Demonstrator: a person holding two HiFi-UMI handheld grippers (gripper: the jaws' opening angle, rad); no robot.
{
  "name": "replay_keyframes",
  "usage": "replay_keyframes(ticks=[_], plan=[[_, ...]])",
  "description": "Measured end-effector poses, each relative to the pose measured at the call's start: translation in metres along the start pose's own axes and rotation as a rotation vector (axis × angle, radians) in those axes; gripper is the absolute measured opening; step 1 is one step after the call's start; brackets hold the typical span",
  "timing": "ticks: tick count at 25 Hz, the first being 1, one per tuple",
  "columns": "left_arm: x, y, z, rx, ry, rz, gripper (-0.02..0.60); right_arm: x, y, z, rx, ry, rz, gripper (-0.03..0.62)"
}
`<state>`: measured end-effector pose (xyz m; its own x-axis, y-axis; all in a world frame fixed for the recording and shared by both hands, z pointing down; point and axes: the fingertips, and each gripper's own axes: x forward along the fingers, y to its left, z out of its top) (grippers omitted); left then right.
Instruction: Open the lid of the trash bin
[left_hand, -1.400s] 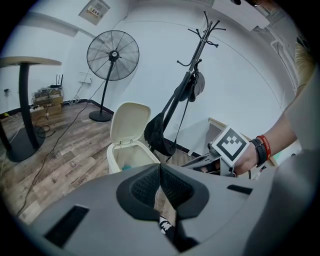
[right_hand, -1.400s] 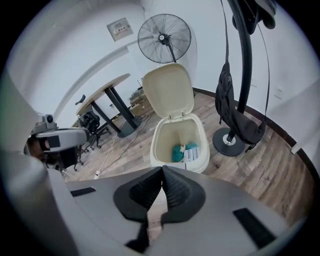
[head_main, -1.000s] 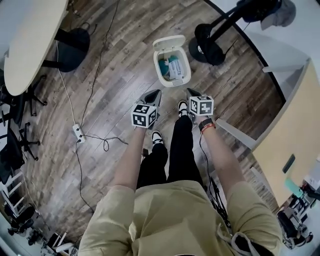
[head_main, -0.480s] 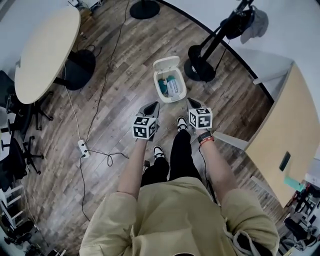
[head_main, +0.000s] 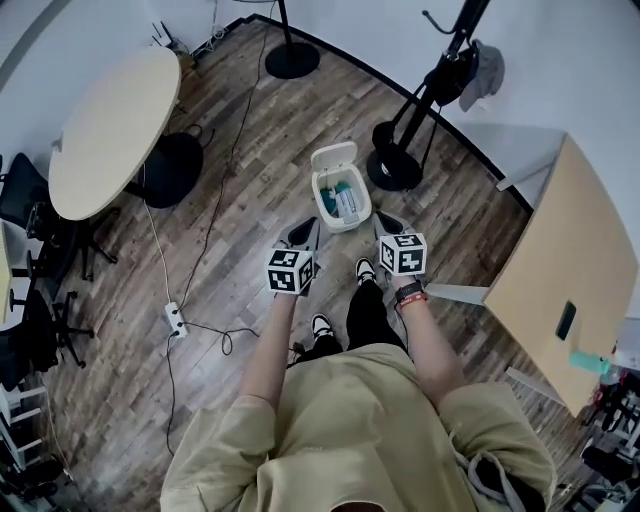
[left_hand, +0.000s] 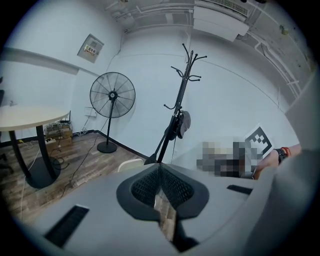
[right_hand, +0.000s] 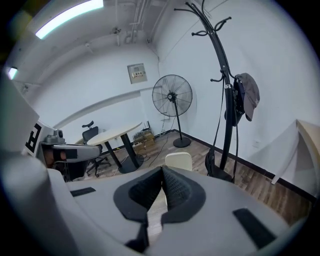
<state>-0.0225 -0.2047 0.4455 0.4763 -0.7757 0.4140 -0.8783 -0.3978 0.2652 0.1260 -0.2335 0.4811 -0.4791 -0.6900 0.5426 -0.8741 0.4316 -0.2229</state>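
1. A white-walled room with a wood-plank floor (head_main: 250, 130) is shown from above in the head view. A round table (head_main: 115, 125) stands at far left, and a power strip (head_main: 176, 318) lies on the floor near it.
2. The left gripper (head_main: 311, 224) is held out in front of the person and pointed toward the trash bin. In the left gripper view (left_hand: 159, 169) its jaws are seen closed tip to tip with nothing held. Only a sliver of floor shows between them lower down.
3. The trash bin (head_main: 341, 195) stands on the floor just beyond the two grippers and apart from both. Its lid (head_main: 333, 157) is raised at the far side. The teal and white contents are visible in the head view alone. In the gripper views only the upright lid (left_hand: 131, 164) (right_hand: 179, 161) appears above the jaws.
4. The right gripper (head_main: 383, 216) is held beside the left one. In the right gripper view (right_hand: 162, 171) its jaws are likewise seen pressed together at the tips and empty.
5. The coat rack (head_main: 393, 168) stands just right of the bin, with a cap (right_hand: 247, 95) hung on it. The standing fan (right_hand: 172, 96) is shown whole in the gripper views. The head view shows only its base.
6. A wooden cabinet (head_main: 560, 280) occupies the far right.
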Motion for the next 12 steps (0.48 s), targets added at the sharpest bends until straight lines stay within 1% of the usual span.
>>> replay_keyframes(ticks=[5, 9, 12], plan=[[-0.036, -0.008, 0.025, -0.002, -0.066, 0.017, 0.023, -0.038, 0.018, 0.024, -0.012, -0.074, -0.015, 0.014], [-0.057, -0.022, 0.043, 0.036, -0.107, 0.041, 0.023, -0.070, 0.026, 0.042, -0.030, -0.131, -0.029, 0.014], [-0.074, -0.028, 0.057, 0.049, -0.145, 0.041, 0.023, -0.089, 0.037, 0.060, -0.038, -0.198, -0.042, 0.014]])
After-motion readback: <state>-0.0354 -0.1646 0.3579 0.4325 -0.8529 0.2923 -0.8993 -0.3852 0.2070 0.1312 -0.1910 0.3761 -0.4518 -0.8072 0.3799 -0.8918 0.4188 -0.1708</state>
